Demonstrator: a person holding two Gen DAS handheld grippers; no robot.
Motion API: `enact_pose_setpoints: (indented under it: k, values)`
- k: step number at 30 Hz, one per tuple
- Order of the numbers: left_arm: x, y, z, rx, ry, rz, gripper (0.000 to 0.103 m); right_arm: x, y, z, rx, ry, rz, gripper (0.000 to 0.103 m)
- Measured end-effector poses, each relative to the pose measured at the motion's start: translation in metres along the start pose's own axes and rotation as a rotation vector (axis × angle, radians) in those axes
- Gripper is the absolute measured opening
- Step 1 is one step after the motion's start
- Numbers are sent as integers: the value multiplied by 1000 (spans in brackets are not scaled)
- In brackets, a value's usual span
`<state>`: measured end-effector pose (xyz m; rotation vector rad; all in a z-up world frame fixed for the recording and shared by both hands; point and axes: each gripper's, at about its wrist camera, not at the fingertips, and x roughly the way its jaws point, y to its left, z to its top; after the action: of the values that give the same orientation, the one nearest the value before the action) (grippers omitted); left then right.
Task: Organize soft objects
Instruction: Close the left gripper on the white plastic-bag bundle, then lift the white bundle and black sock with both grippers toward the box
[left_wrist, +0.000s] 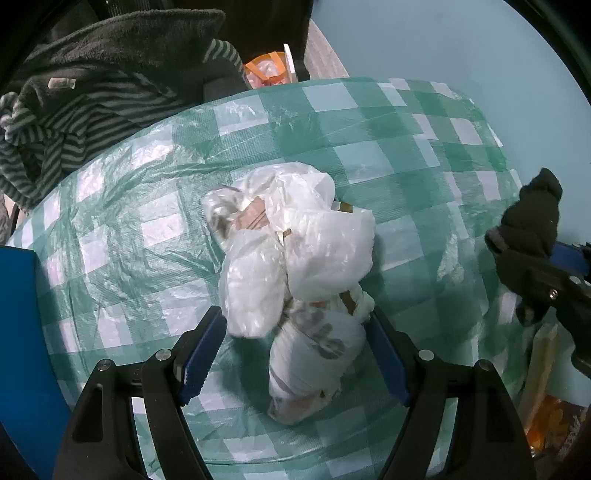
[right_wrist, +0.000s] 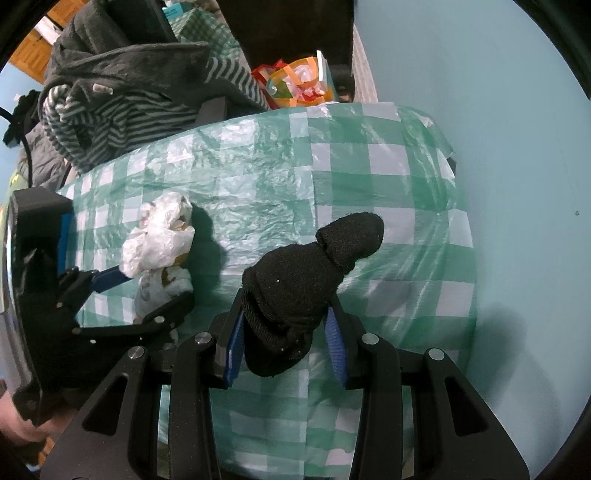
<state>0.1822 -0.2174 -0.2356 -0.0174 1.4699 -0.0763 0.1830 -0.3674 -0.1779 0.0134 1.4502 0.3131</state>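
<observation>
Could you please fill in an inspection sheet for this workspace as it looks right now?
Surface: table under a green-and-white checked plastic cover, wrinkled.
Job's things: bundle of white plastic bags on the cover; black sock.
Clutter: striped and dark fleece clothing heaped beyond the table; colourful bag behind it.
Grippers: left tongs open around the bag bundle; right tongs shut on the black sock.
Cables: one dark cable at far left.
Surroundings: pale blue wall.
</observation>
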Motion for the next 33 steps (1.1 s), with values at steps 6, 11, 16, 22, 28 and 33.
enact_pose_setpoints:
  k: [6,11,16,22,28,33]
  values:
    - [0,1,3,14,-22,9,62,4,-2,1,-3,12,-1,38]
    - [-2,6,2,16,-36,9,47,5,1,2,-12,10,-5,38]
    - [-9,13,-3,21,-55,28,45,2,8,1,-35,1,-14,38]
    - [-34,24,-11,15,-96,31,45,-9,20,0,-77,-13,-27,38]
    - [-64,35,-21,-7,-140,26,45,-23,32,-3,-120,-27,-45,38]
    - [-91,41,-31,-11,-184,26,45,-34,44,-6,-143,-37,-54,38]
